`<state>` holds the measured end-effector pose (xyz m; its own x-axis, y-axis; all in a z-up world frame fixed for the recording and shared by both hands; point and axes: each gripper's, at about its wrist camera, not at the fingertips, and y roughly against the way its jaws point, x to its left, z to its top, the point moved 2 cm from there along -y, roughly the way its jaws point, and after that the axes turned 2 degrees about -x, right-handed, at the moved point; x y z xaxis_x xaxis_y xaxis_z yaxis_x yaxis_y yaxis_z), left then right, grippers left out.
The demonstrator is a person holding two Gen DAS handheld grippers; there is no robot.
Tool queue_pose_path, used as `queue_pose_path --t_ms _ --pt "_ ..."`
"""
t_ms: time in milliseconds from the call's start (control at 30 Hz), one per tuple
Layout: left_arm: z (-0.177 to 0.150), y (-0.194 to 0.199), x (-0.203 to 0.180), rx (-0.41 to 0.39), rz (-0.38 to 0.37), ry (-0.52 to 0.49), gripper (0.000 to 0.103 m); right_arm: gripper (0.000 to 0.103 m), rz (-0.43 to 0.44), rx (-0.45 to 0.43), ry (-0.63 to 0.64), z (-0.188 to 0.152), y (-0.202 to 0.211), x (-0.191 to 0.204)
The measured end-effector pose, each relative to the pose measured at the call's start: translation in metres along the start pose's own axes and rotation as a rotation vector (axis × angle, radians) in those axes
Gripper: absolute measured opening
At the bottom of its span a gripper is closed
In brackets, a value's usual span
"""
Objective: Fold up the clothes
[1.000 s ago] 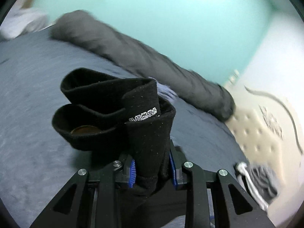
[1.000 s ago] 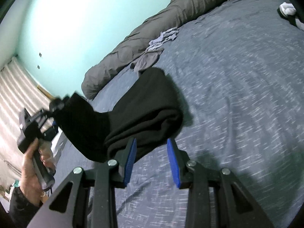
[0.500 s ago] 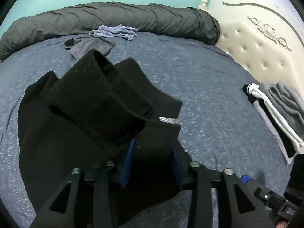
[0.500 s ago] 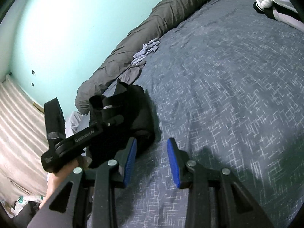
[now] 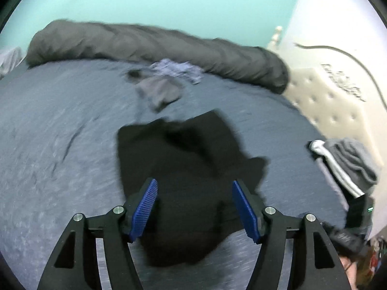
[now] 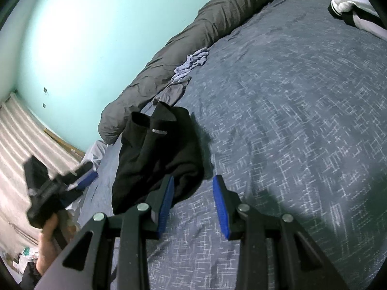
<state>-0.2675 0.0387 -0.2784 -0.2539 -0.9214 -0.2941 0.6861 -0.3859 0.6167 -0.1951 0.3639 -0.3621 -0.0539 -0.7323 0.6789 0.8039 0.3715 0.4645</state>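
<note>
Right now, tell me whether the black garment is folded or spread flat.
Folded, loosely. The black garment lies bunched on the bed, layers doubled over, label showing. The left gripper is opening, pads clear of it.

Black garment (image 6: pixel 159 154) – blue-grey flecked bedspread (image 6: pixel 290 120) – grey bolster (image 5: pixel 154 43), turquoise wall (image 5: pixel 169 0).

The left picture is smeared with blur. The right one is sharper. Bright light glares on the smooth turquoise wall (image 6: pixel 79 38). Edges bend and go dark.
</note>
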Motion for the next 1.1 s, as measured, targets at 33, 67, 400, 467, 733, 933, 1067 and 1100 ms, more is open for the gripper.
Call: queue_pose_path --t_ms 33,67,400,467,733,933,1067,1100 --pt "-0.004 -0.003 0.01 0.007 0.007 0.01 0.068 0.033 0.001 0.003 0.005 -0.001 -0.001 0.002" --pt "-0.008 -0.004 0.013 0.007 0.008 0.011 0.068 0.033 0.002 0.006 0.012 -0.001 -0.003 0.003" --pt "-0.039 -0.01 0.036 0.004 -0.004 0.012 0.068 0.033 0.007 0.035 0.073 -0.008 -0.018 0.017" --pt "-0.04 -0.01 0.039 0.004 -0.006 0.021 0.068 0.034 0.012 0.037 0.09 -0.009 -0.02 0.022" --pt "-0.045 -0.01 0.04 0.01 0.008 0.028 0.068 0.049 0.021 0.012 0.224 0.014 -0.023 0.059" --pt "-0.043 -0.007 0.043 0.019 0.014 0.021 0.068 0.051 -0.011 0.067 0.35 0.055 -0.047 0.088" --pt "-0.041 -0.004 0.048 0.014 0.007 0.04 0.068 0.053 0.02 0.122 0.398 0.074 -0.074 0.104" --pt "-0.041 -0.003 0.049 0.012 0.005 0.046 0.068 0.053 0.027 0.136 0.416 0.079 -0.082 0.109"
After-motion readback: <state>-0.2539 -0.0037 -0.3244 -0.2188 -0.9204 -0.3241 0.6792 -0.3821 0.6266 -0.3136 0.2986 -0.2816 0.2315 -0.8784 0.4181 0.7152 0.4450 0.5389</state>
